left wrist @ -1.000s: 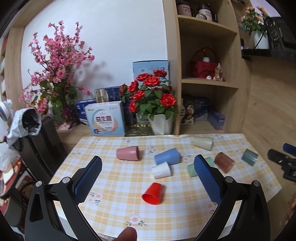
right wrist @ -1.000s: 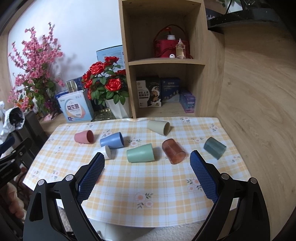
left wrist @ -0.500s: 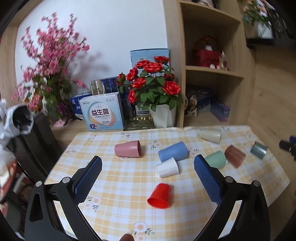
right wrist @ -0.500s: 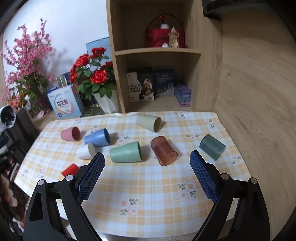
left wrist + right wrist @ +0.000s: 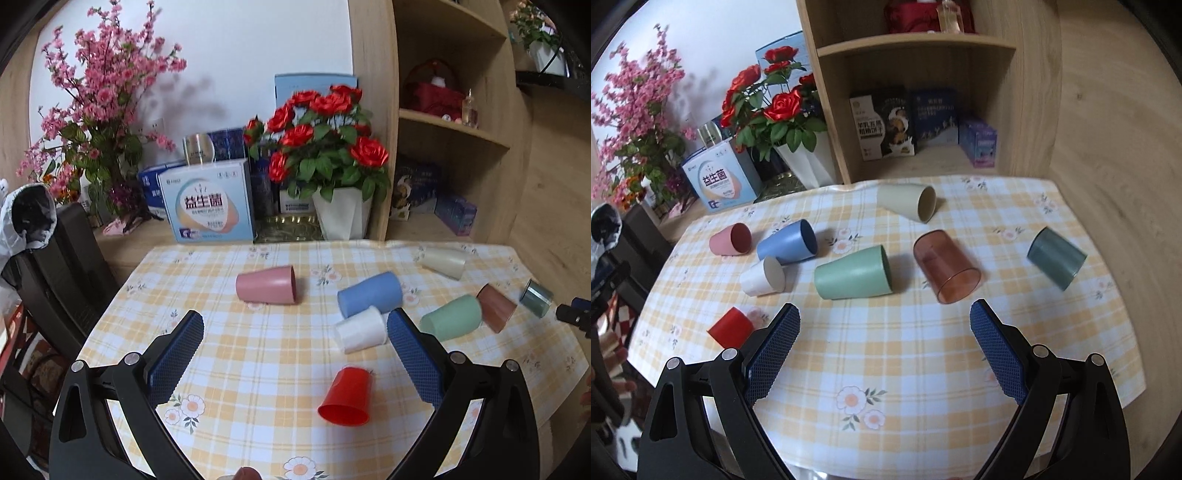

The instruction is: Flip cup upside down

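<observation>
Several cups lie on their sides on the checked tablecloth [image 5: 258,369]. In the left wrist view a red cup [image 5: 346,396], white cup [image 5: 360,329], blue cup [image 5: 369,293] and pink cup [image 5: 266,284] lie ahead. My left gripper [image 5: 295,354] is open and empty, above the cloth with the red cup between its fingers' line. In the right wrist view a green cup [image 5: 853,274], brown clear cup [image 5: 945,266], dark teal cup [image 5: 1056,257] and beige cup [image 5: 907,202] lie ahead. My right gripper [image 5: 884,347] is open and empty, short of the green and brown cups.
A white pot of red roses [image 5: 325,162], a boxed product [image 5: 208,203] and pink blossoms [image 5: 96,96] stand behind the table. A wooden shelf unit [image 5: 923,92] with boxes rises at the back. A dark chair [image 5: 62,266] stands left. The table's front edge is close below both grippers.
Both grippers have moved forward and lower toward the table, so the cups look larger and nearer. No cup has moved. Both grippers stay open.
</observation>
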